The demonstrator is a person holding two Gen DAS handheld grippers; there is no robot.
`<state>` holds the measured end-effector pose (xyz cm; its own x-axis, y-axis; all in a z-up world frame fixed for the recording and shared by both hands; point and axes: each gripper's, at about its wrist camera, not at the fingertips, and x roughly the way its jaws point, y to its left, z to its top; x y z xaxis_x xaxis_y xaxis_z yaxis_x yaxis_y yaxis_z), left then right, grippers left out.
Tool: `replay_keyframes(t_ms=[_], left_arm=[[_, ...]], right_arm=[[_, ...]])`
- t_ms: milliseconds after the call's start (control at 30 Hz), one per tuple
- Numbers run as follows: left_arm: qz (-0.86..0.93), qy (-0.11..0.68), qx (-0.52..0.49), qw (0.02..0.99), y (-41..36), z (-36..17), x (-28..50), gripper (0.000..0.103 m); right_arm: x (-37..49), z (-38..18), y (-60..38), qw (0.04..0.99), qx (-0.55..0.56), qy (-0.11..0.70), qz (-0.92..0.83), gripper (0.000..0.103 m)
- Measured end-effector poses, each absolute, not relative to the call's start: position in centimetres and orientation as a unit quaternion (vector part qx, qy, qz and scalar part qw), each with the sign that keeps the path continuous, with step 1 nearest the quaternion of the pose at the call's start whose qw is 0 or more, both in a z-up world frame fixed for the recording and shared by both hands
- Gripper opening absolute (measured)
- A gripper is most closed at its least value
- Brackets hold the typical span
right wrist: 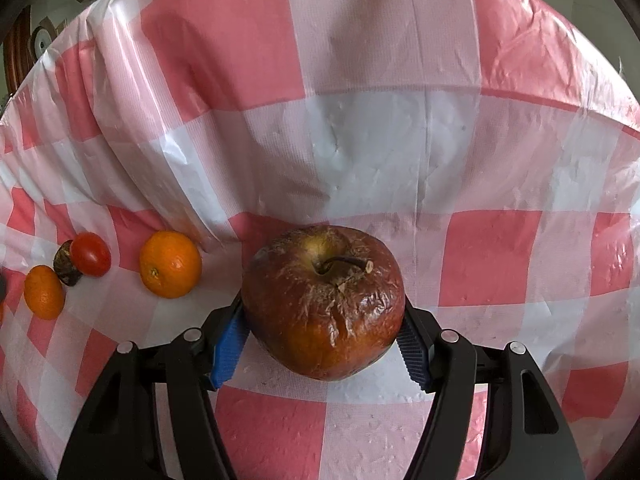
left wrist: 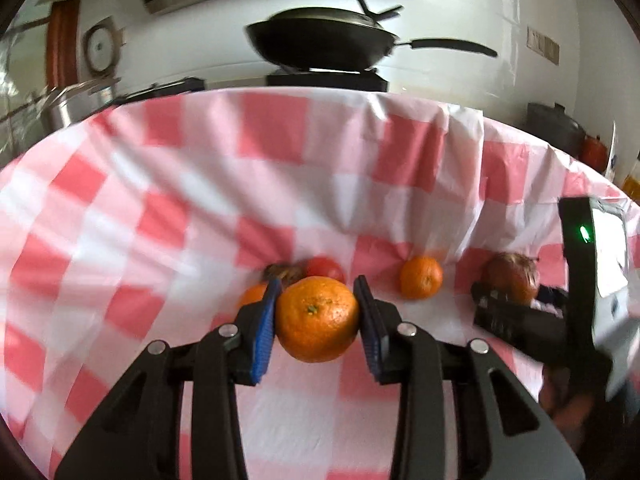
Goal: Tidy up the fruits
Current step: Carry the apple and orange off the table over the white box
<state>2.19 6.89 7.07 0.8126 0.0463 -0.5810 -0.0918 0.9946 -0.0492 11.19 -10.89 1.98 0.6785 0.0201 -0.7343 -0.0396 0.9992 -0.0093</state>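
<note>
Jaws of the left gripper (left wrist: 316, 320) are closed on an orange (left wrist: 317, 319); both blue pads (left wrist: 264, 334) press its sides, and the fruit is carried clear of the desk (left wrist: 120, 208), with its stem end facing the camera. Jaws of the right gripper (right wrist: 322, 340) stand partly open around a wrinkled, browned apple (right wrist: 323, 304); both pads (right wrist: 229, 346) sit against its flanks, so the apple is gripped at that width. The apple rests low over the checked pink-and-white plastic cloth (right wrist: 360, 152), stem uppermost and tilted toward the right.

In the right wrist view, four more items lie in a loose row to the left of the apple:
- a second orange (right wrist: 170, 264), nearest the apple but apart from it;
- a red tomato (right wrist: 90, 254), farther left;
- a small dark brown fruit (right wrist: 67, 268), touching the tomato;
- a small orange (right wrist: 44, 298), just beside the brown fruit.

In the left wrist view, the tomato (left wrist: 326, 268) and the brown fruit (left wrist: 284, 271) appear directly behind the held orange. The right gripper (left wrist: 516, 316) shows at the right edge with the apple (left wrist: 511, 278). A black pan (left wrist: 320, 42) sits on a stove behind the desk.
</note>
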Motion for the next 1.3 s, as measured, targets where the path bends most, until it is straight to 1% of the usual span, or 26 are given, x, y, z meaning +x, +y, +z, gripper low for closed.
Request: replay_keyframes(t_ms=[167,333,433,533,667,867,1100,1300], left_arm=[[0.044,0.320,-0.078,0.943,10.3,6.0,-3.1,0.037],[0.076,0.309,-0.096,0.943,14.2,6.6,-9.2,0.037],[0.106,0.298,-0.077,0.945,16.0,6.9,-12.8,0.037],[0.112,0.300,-0.089,0.943,17.6,6.9,-15.9,0.037],[0.120,0.293,-0.086,0.945,18.9,7.0,-19.6,0.037],[0.129,0.294,-0.074,0.944,20.6,6.6,-25.0,0.037],[0.144,0.304,-0.078,0.939,23.4,6.1,-30.5,0.038],[0.165,0.311,-0.072,0.933,25.5,5.3,-34.0,0.038]], right_arm=[[10.9,2.8,-10.7,0.917,-0.010,0.398,0.023,0.065],[8.8,6.2,-8.9,0.929,-0.020,0.367,0.042,0.065],[5.5,7.9,-6.3,0.930,-0.032,0.358,0.078,0.065],[1.6,8.4,-3.1,0.930,-0.082,0.345,0.098,0.065],[-4.2,8.2,-0.6,0.929,-0.110,0.332,0.123,0.065],[-13.4,7.6,2.5,0.923,-0.117,0.326,0.168,0.065],[-20.9,7.8,5.7,0.914,-0.139,0.321,0.206,0.065],[-24.6,8.3,7.6,0.909,-0.166,0.311,0.222,0.065]])
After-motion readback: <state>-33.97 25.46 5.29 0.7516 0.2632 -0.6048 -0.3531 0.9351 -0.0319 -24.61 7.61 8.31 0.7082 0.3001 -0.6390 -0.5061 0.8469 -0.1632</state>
